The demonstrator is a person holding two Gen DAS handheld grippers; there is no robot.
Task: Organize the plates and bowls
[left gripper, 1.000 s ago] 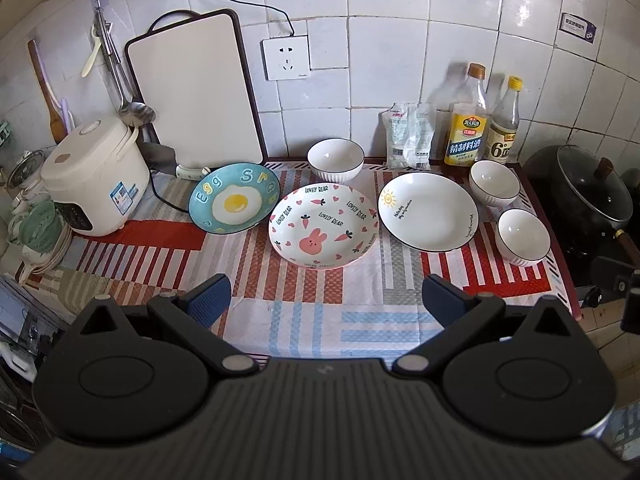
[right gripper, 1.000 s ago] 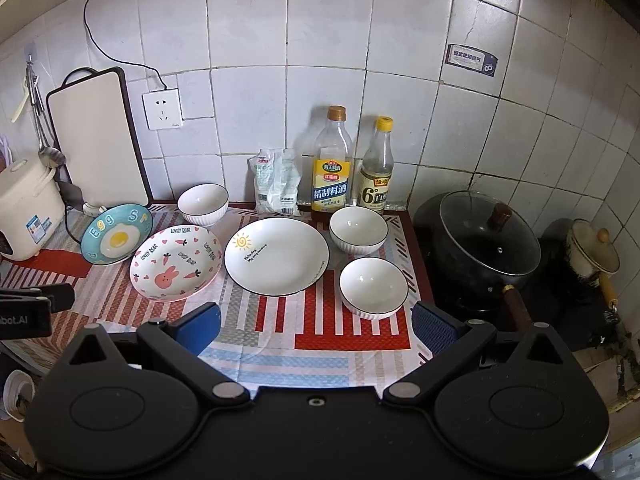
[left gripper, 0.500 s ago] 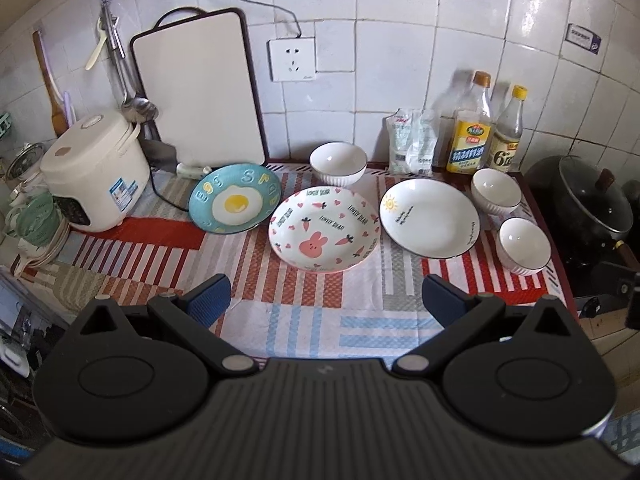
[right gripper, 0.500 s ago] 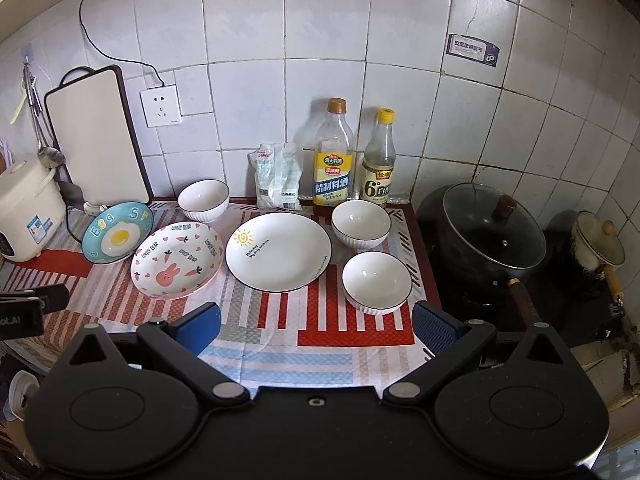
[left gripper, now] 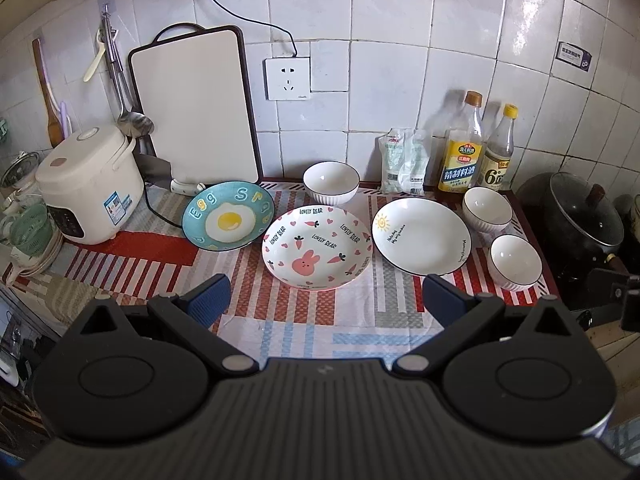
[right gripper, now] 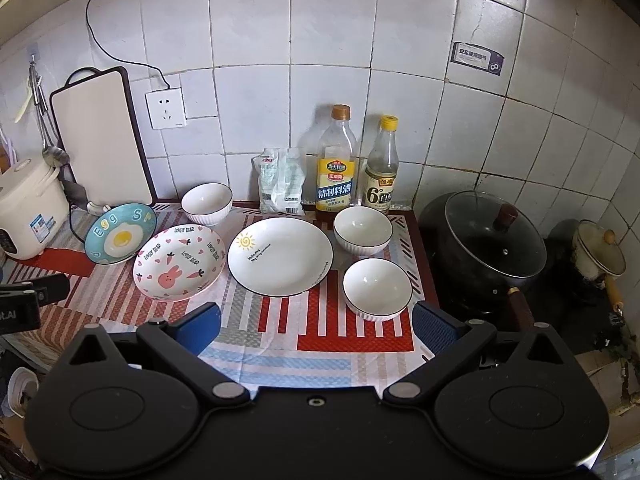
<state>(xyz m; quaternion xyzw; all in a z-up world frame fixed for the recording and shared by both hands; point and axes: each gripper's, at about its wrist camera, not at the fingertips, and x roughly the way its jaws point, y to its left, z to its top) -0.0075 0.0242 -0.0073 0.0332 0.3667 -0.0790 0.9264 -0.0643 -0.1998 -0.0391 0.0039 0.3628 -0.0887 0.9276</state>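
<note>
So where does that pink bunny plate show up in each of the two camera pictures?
Left wrist view: the bunny plate sits at the centre, just beyond the open left gripper.
Right wrist view: the same plate lies left of centre, beyond the left fingertip of the open right gripper.
Shared landmark: the sun plate, right beside the bunny plate on its right in both views.

Plates: three are counted — egg plate [left gripper: 228, 220], rabbit plate [left gripper: 316, 246], sun plate [left gripper: 422, 236].
Bowls: three are counted, all white — back bowl [left gripper: 331, 182], bowl by the bottles [left gripper: 487, 209], front-right bowl [left gripper: 515, 261].
Bottles: two are seen — cooking wine bottle [left gripper: 460, 148], vinegar bottle [left gripper: 498, 152].
Packets: one packet [left gripper: 404, 166] is seen.
Cutting boards: one cutting board [left gripper: 194, 106].
Rice cookers: one rice cooker [left gripper: 90, 184].
Lidded pots: two are counted — black pot [right gripper: 486, 242], small cream pot [right gripper: 596, 254].
Wall sockets: one wall socket [left gripper: 288, 79].
</note>
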